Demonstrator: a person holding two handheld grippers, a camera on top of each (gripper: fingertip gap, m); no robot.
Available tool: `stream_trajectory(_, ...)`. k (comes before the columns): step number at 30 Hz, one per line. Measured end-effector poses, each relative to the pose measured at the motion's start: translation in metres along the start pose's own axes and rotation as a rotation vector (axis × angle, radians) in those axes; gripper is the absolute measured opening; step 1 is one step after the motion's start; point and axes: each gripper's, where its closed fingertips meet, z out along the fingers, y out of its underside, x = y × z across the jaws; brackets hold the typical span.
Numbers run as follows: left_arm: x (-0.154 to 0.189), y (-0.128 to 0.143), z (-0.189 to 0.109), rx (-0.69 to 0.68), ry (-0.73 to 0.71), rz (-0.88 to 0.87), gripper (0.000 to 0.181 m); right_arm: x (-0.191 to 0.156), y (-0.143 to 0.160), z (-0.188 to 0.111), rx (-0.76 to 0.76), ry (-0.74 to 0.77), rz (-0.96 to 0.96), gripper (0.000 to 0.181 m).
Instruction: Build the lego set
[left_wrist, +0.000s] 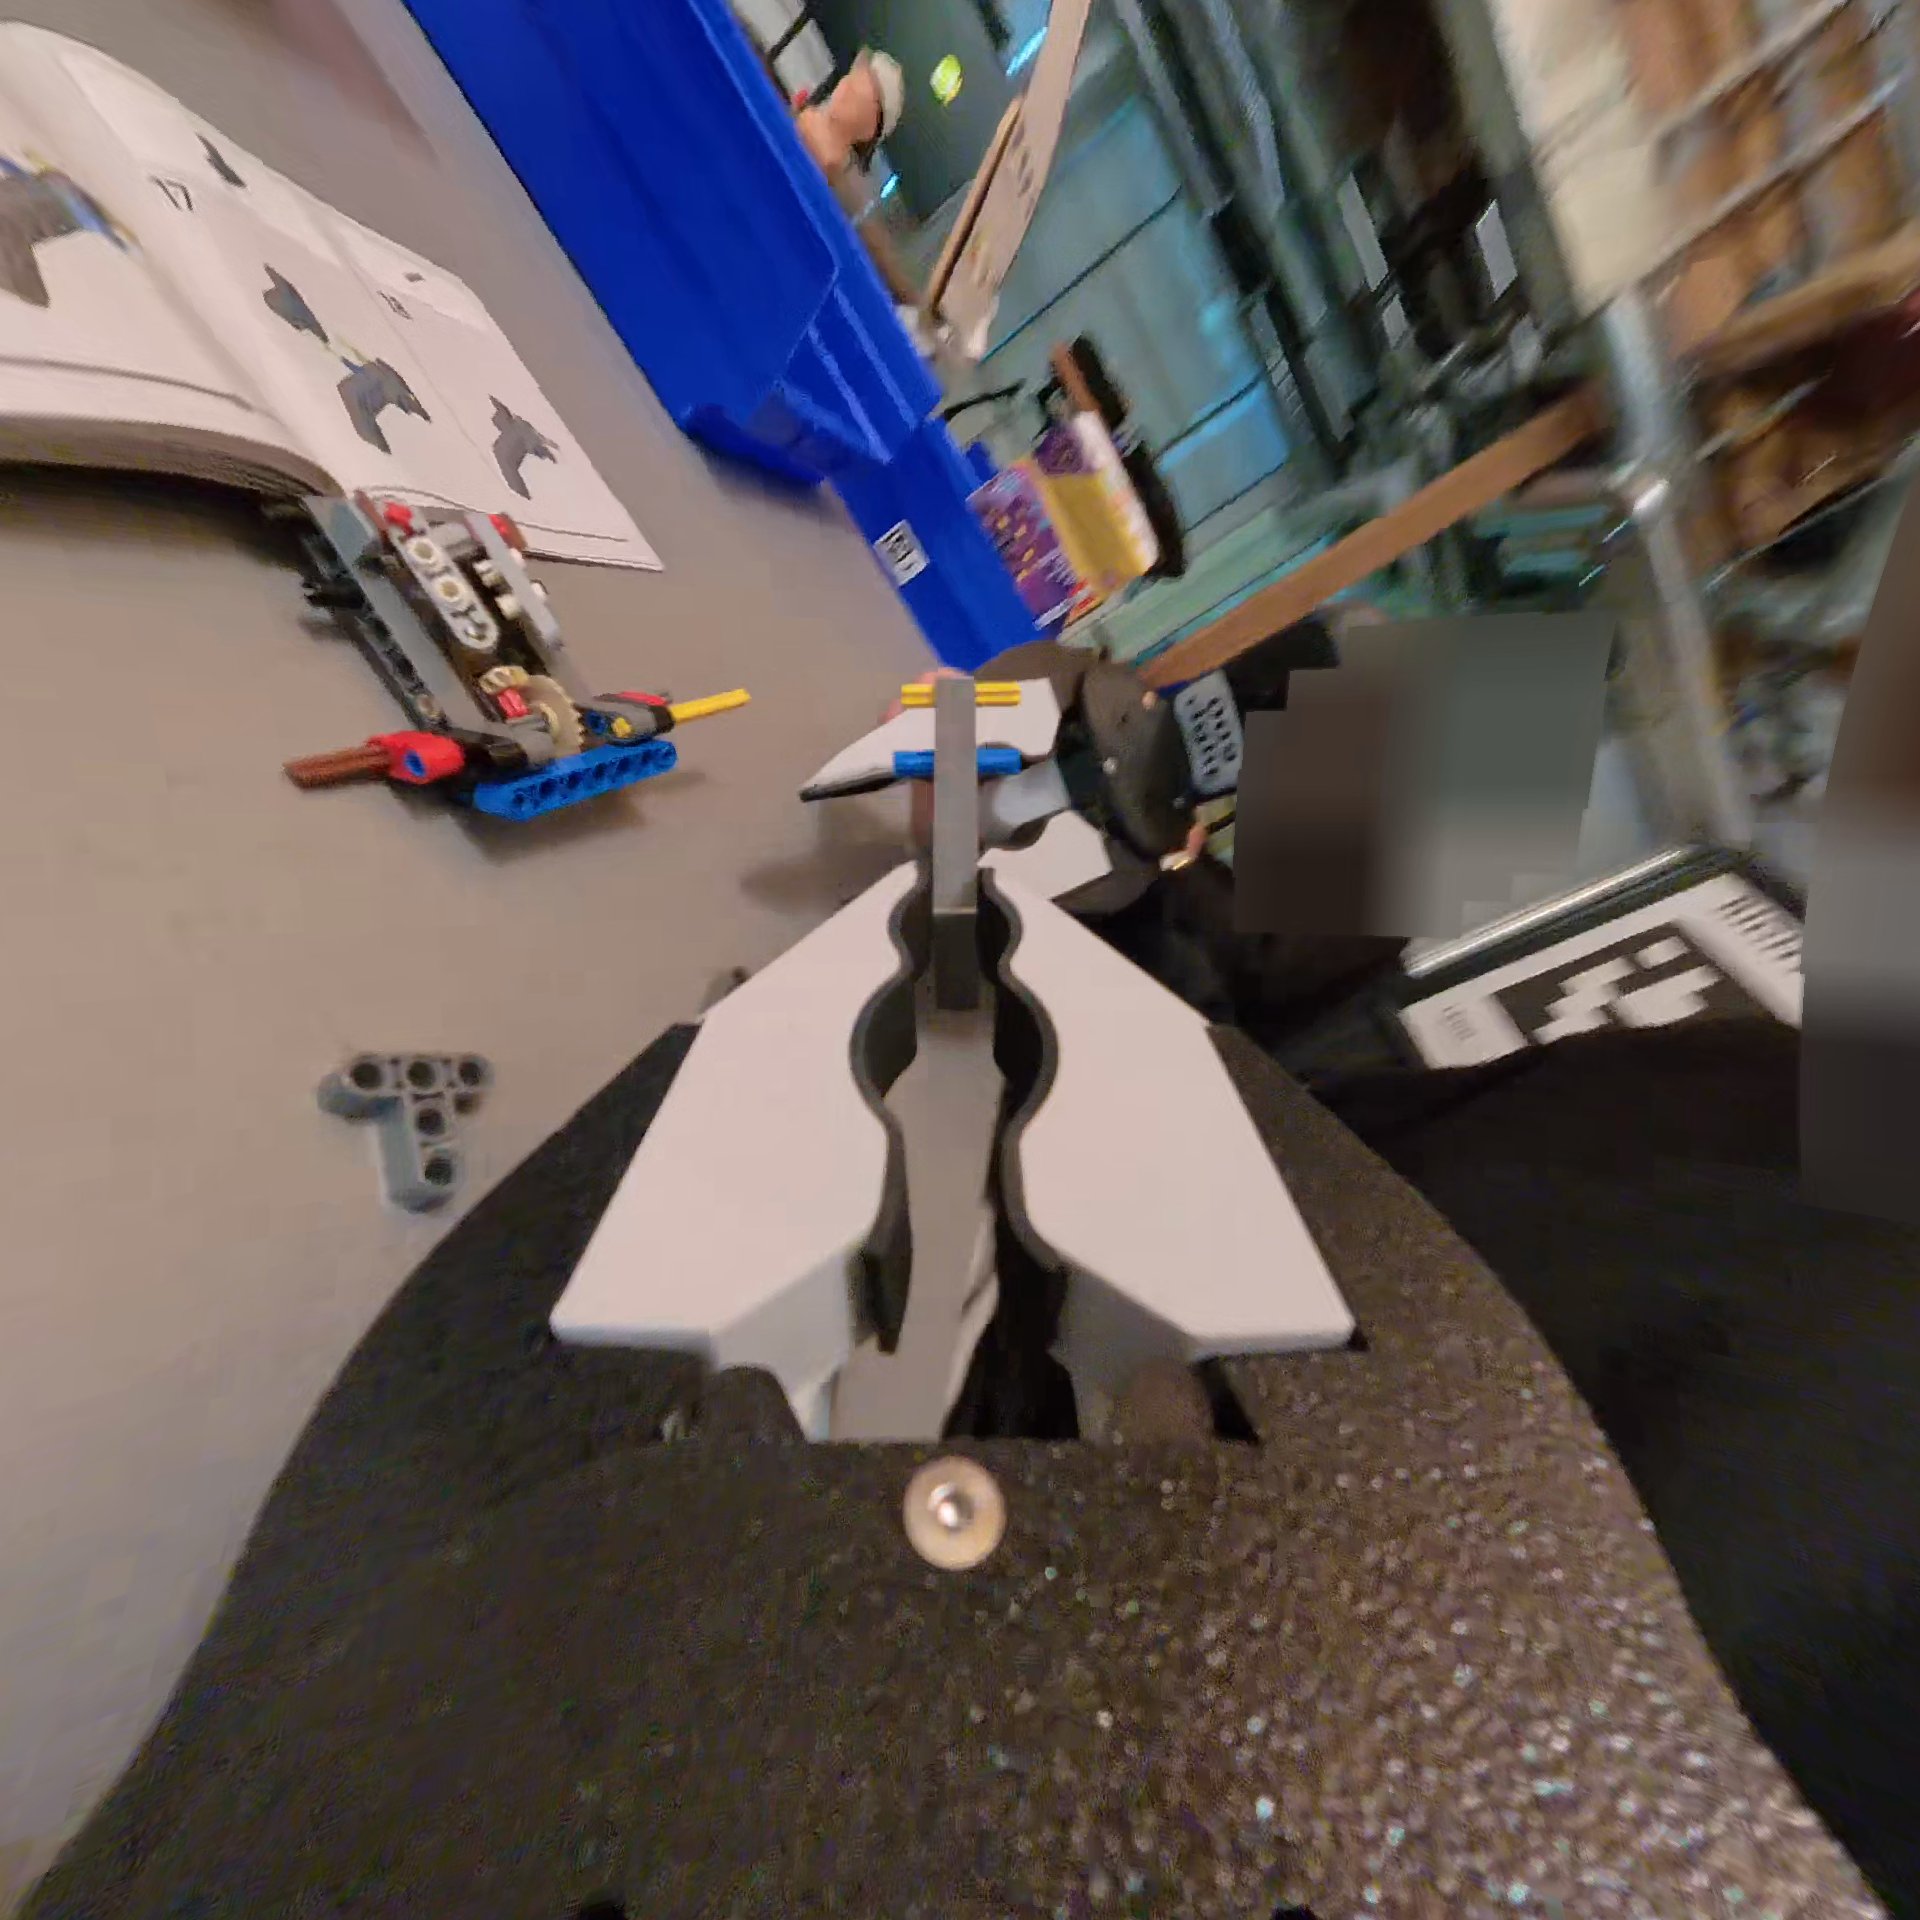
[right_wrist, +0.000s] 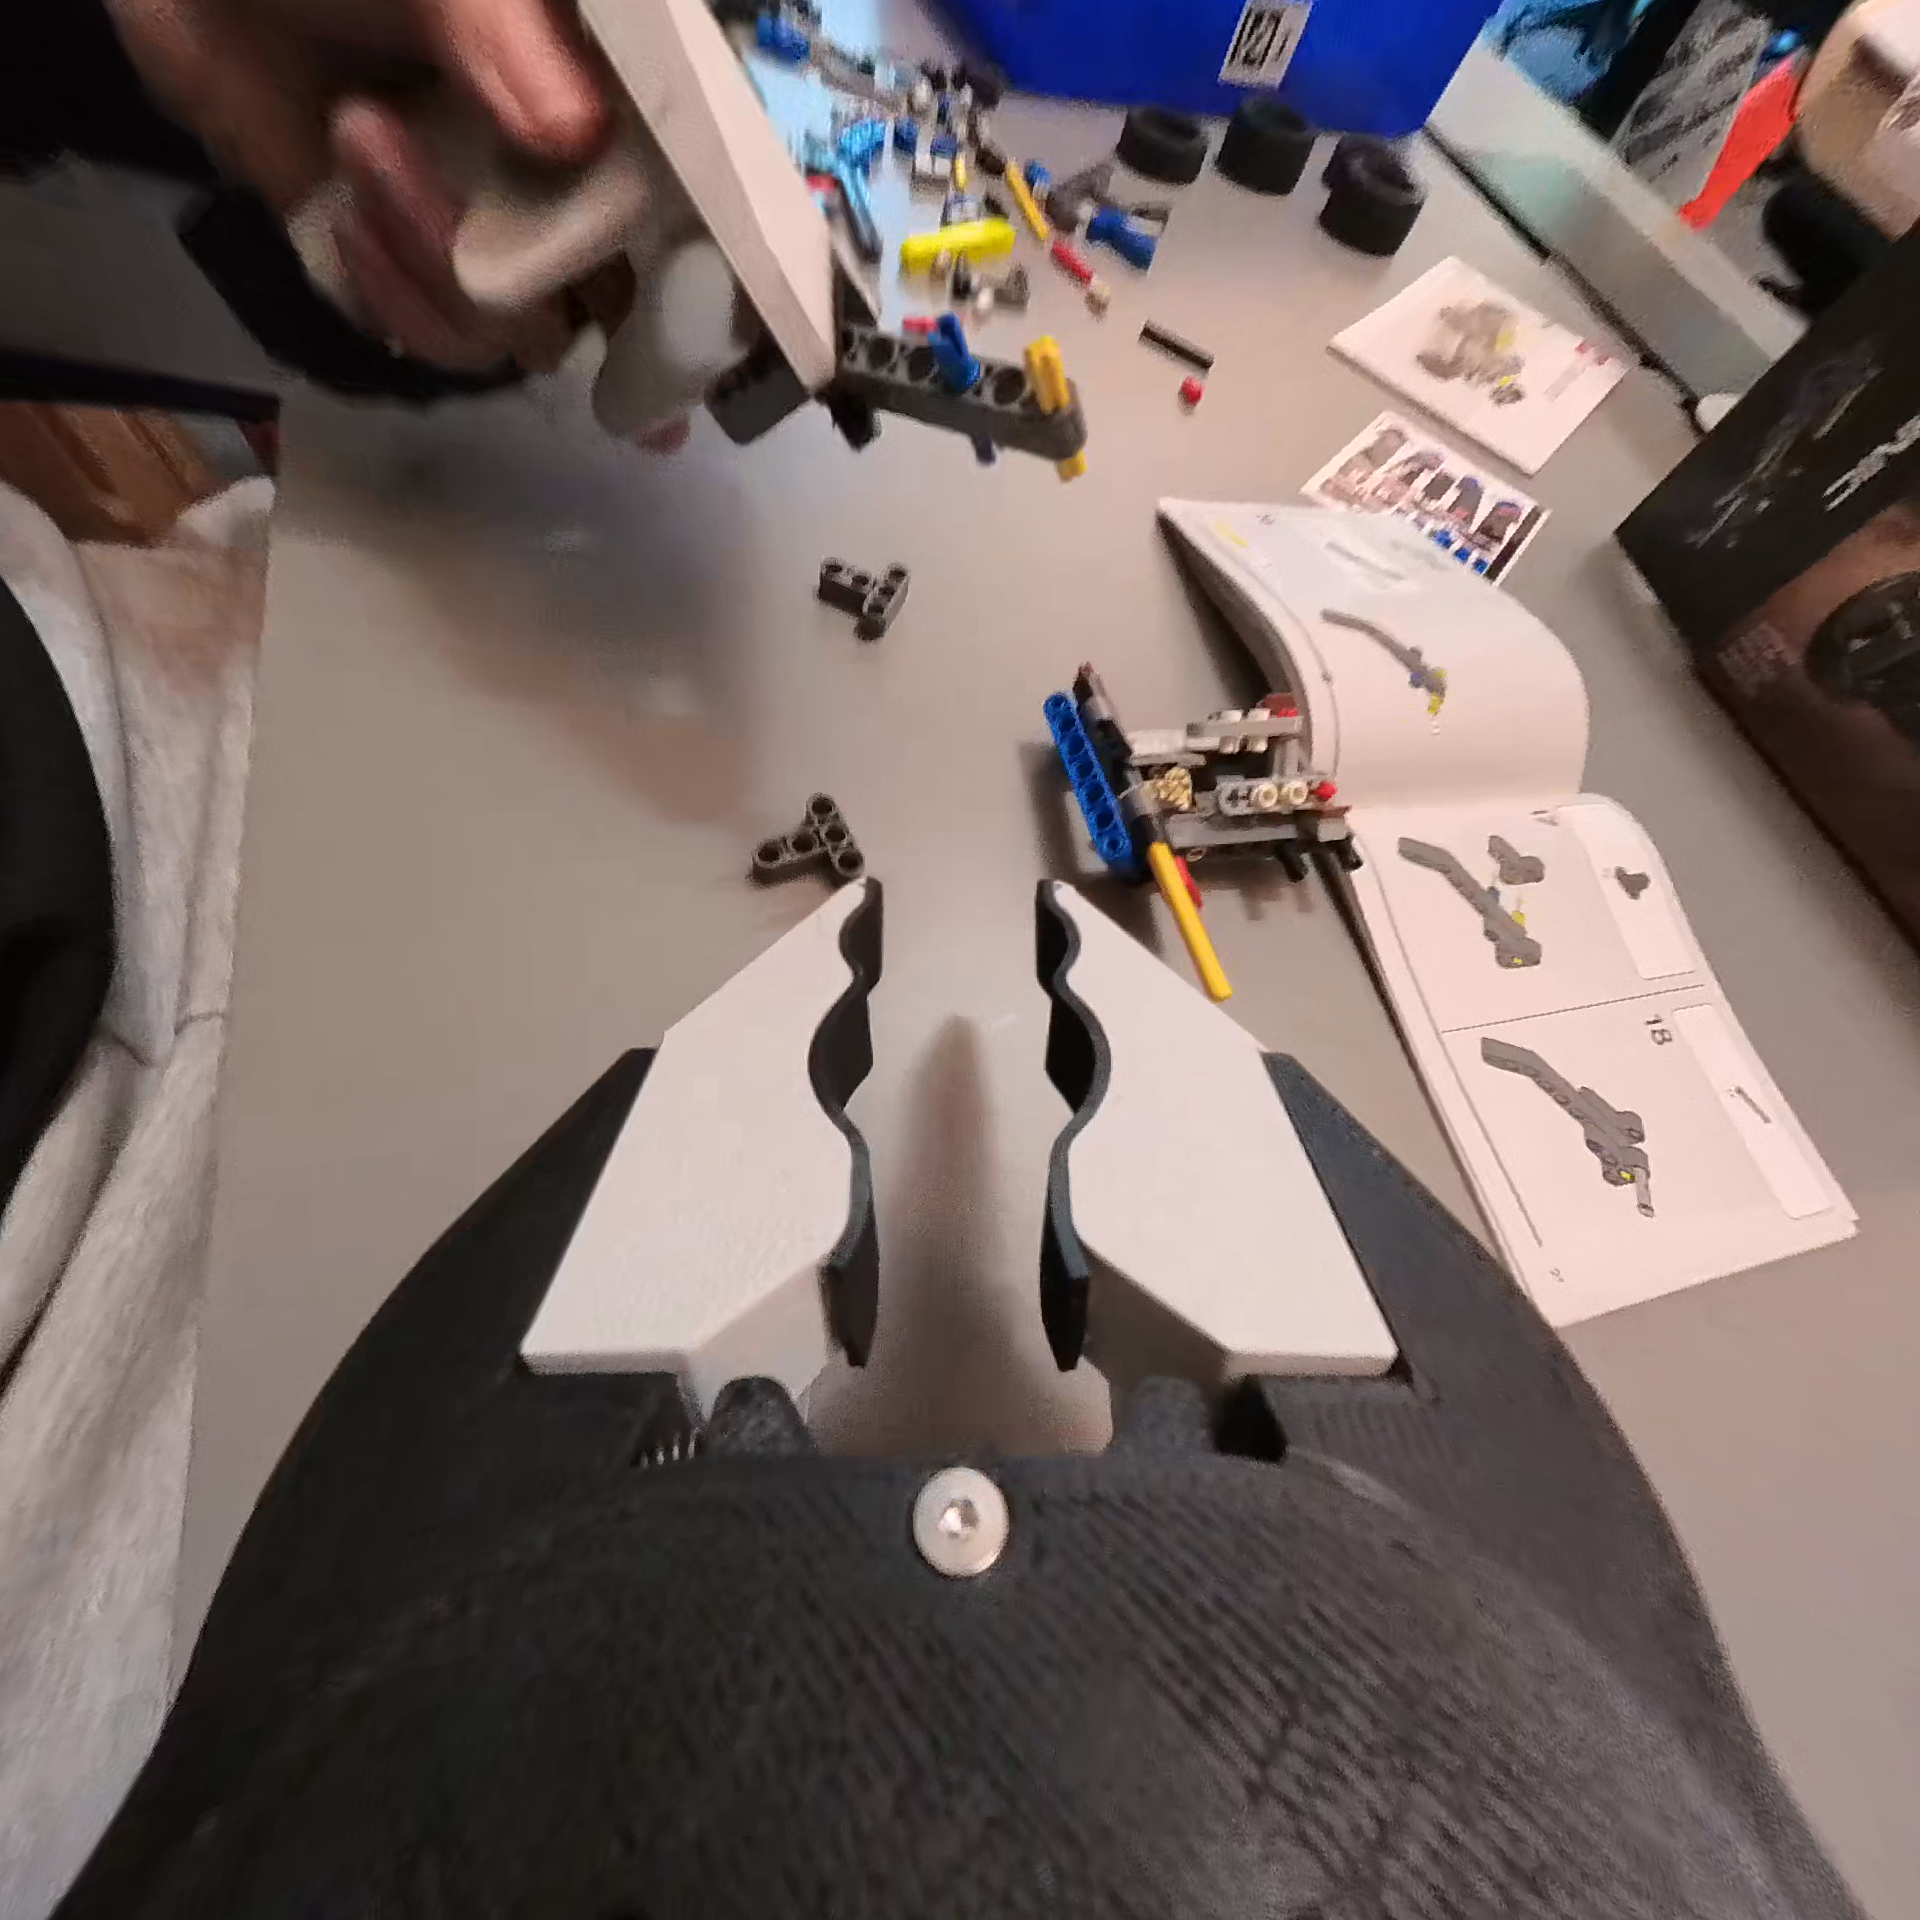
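Note:
My left gripper (left_wrist: 954, 883) is shut on a long dark grey beam (left_wrist: 954, 790) and holds it above the table. A blue pin (left_wrist: 954, 764) and a yellow pin (left_wrist: 958, 694) sit through the beam. The right wrist view shows this gripper (right_wrist: 831, 384) at upper left, held by a hand (right_wrist: 416, 156), with the beam (right_wrist: 966, 390) sticking out. My right gripper (right_wrist: 958, 894) is open and empty above the table. The partly built model (right_wrist: 1174, 790) lies just right of it, also in the left wrist view (left_wrist: 488, 655). Two grey T-shaped pieces (right_wrist: 810, 842) (right_wrist: 862, 594) lie ahead.
An open instruction booklet (right_wrist: 1507, 831) lies right of the model. A pile of loose parts (right_wrist: 956, 208) and black tyres (right_wrist: 1268, 145) sit at the far side before a blue bin (right_wrist: 1247, 42). A black box (right_wrist: 1808, 520) stands at the right edge. The gap from one gripper's tips to the other's is roughly 8 cm.

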Motion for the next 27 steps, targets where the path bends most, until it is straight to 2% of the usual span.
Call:
stream_trajectory(2, 0.001, -0.005, -0.002, 0.053, 0.05, -0.077, 0.005, 0.001, -0.01, -0.004, 0.068, -0.001, 0.03, 0.027)
stream_trajectory(6, 0.005, -0.004, -0.001, 0.068, 0.104, -0.133, 0.005, -0.006, -0.02, -0.004, 0.129, -0.037, 0.067, 0.026)
stream_trajectory(10, 0.003, -0.001, 0.001, 0.064, 0.106, -0.156, 0.005, -0.009, 0.0, 0.007, -0.004, -0.021, -0.01, 0.03)
stream_trajectory(14, -0.012, 0.004, -0.001, 0.037, -0.015, -0.056, 0.005, -0.014, 0.015, 0.015, -0.108, -0.017, -0.066, 0.033)
stream_trajectory(17, -0.029, 0.006, -0.006, -0.022, -0.231, 0.285, 0.006, -0.015, 0.017, 0.022, -0.142, -0.003, -0.091, 0.035)
stream_trajectory(22, -0.037, -0.002, -0.016, -0.174, -0.53, 1.137, 0.005, -0.018, 0.012, 0.029, -0.143, -0.004, -0.088, 0.036)
stream_trajectory(24, -0.037, 0.002, -0.014, -0.252, -0.575, 1.336, 0.005, -0.019, 0.011, 0.031, -0.142, -0.002, -0.091, 0.035)
stream_trajectory(27, -0.038, 0.008, -0.008, -0.312, -0.576, 1.477, 0.005, -0.019, 0.01, 0.033, -0.144, 0.008, -0.09, 0.035)
